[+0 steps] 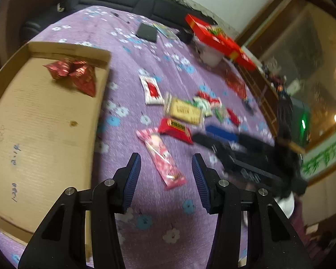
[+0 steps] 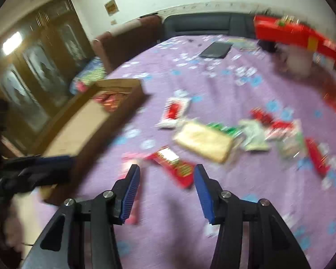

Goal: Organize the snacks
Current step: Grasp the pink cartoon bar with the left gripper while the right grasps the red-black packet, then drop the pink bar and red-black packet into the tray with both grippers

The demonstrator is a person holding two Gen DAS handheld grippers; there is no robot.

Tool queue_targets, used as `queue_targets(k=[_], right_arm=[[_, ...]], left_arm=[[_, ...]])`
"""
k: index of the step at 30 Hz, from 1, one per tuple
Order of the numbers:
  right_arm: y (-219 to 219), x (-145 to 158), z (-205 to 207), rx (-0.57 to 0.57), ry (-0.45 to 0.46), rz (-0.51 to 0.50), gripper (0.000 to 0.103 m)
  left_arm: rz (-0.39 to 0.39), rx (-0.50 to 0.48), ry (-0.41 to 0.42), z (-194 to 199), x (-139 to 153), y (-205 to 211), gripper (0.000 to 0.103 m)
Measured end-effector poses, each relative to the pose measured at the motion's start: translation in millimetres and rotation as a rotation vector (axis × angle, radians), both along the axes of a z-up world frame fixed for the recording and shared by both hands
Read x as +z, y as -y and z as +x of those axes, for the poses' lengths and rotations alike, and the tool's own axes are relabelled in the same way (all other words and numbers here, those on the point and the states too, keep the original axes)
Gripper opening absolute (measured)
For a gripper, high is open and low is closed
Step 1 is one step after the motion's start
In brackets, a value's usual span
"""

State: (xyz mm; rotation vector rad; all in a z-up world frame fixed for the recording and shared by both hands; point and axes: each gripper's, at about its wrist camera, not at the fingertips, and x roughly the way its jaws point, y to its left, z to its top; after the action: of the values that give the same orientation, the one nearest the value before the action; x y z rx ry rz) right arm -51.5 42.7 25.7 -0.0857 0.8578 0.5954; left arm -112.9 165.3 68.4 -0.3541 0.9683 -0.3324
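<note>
Above the purple-clothed counter [image 1: 168, 201] I hold both empty grippers, left [image 1: 165, 168] and right [image 2: 166, 179], parted over scattered snacks, cardboard box [image 1: 44, 123] waiting alongside.

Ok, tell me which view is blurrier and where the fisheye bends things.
Right wrist view: heavy motion smear, snack packets unreadable. Left wrist view: sharper, pink packet fairly clear, right edge streaked. Both views: fisheye bows the cardboard box and the far sofa, with dark corners.

Snacks lying scattered on the purple flowered cloth, a few already in the box

Two red foil packets [image 1: 72, 74] are sitting in the open cardboard box [image 1: 44, 121]; a pink wrapper [image 1: 162, 157], a red bar [image 1: 175, 129] and a yellow pack [image 1: 186, 112] are lying flat beside it.
</note>
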Motion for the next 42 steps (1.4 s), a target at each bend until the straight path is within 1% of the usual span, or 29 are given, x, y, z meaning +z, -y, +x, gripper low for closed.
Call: queue_targets(k=[3,5,8,9,10,12,15,20,23,27,29,30,31,34,36,38,42], right_arm=[[-15,-11,10,0.018,0.031,-0.083,0.053],[-26,-21,14,0.044,0.018,-0.101,0.053],[-34,-31,18,0.056,0.033,-0.124,0.053],[-34,-31,19,0.058,0.022,-0.118,0.046],[-32,-30,19,0.057,0.024,-0.101,0.035],[-27,-29,17,0.045,0.006,-0.071,0.033],[-16,-30,19,-0.004,-0.008,-0.042,0.031],[6,-29,22,-0.071,-0.040,0.009,0.031],[13,-29,24,-0.087,-0.056,0.040,0.031],[15,-28,24,-0.093,-0.056,0.049,0.031],[16,-27,24,-0.095,-0.053,0.054,0.031],[16,-27,24,-0.097,-0.052,0.058,0.031],[17,-27,24,-0.098,-0.052,0.062,0.031],[19,-26,23,-0.102,-0.045,0.075,0.031],[20,-25,22,-0.103,-0.039,0.083,0.030],[20,-25,22,-0.104,-0.036,0.087,0.030],[22,-24,20,-0.107,-0.027,0.102,0.028]], left_arm=[[0.025,-0.030,-0.023,-1,-10,14,0.046],[0.047,-0.038,-0.032,0,-15,22,0.046],[0.108,-0.025,-0.018,0,-16,27,0.046],[0.109,-0.027,-0.016,0,-17,27,0.046],[0.110,-0.028,-0.014,1,-18,28,0.046],[0.135,-0.024,-0.007,4,-20,30,0.046],[0.174,-0.022,-0.006,11,-25,36,0.046],[0.240,-0.025,-0.014,26,-37,48,0.046],[0.275,-0.024,-0.015,35,-43,56,0.046],[0.322,-0.021,-0.015,45,-50,63,0.046],[0.358,-0.021,0.013,45,-51,65,0.046],[0.372,-0.018,0.017,45,-52,66,0.036],[0.387,-0.012,0.025,45,-52,64,0.023],[0.335,0.010,0.016,45,-51,51,0.023],[0.318,0.029,0.019,41,-47,45,0.023],[0.285,0.045,0.026,37,-42,36,0.023],[0.189,0.069,0.059,22,-22,15,0.023]])
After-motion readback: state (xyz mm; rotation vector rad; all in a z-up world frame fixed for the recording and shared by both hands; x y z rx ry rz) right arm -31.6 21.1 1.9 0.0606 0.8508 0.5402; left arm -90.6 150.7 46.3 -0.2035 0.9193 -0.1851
